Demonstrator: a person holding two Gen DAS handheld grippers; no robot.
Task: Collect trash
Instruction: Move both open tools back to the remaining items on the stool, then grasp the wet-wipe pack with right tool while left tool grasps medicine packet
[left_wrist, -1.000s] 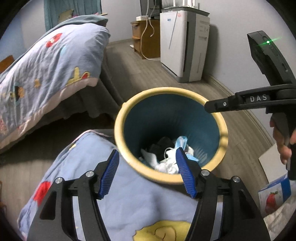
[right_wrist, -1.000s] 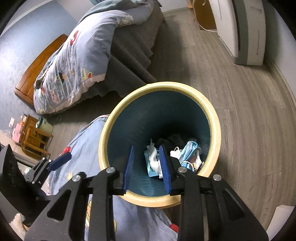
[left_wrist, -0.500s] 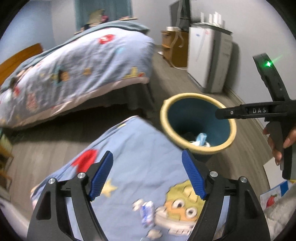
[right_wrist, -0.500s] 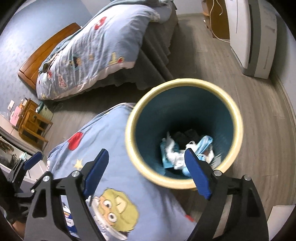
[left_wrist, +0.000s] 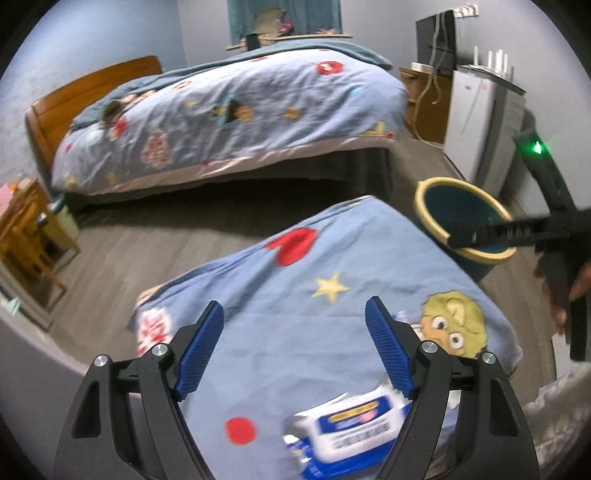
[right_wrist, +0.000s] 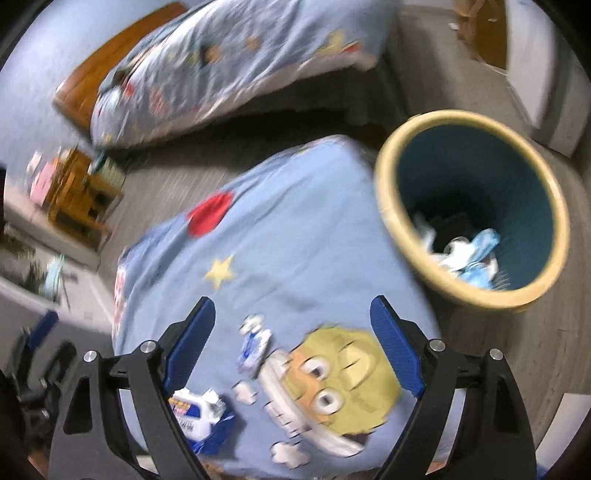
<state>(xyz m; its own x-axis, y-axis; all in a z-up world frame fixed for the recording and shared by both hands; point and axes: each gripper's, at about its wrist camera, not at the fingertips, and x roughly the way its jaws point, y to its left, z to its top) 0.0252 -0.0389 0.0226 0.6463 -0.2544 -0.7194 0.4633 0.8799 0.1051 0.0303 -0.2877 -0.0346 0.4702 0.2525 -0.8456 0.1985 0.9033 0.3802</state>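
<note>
My right wrist view smeared by motion, bin (right_wrist: 469, 206) contents unreadable, wrapper (left_wrist: 351, 432) half behind my left tongs (left_wrist: 295, 350), its label illegible

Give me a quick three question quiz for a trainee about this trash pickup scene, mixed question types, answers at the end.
1. True or false: the left claw is shut on a wrapper.
2. Where does the blue and white wrapper lie? A) in the bin B) on the blanket C) on the floor
3. Fill in: the bin has a ____ rim.

Key
1. False: both it and the right claw are open and empty.
2. B, on the blanket.
3. Yellow.
</note>
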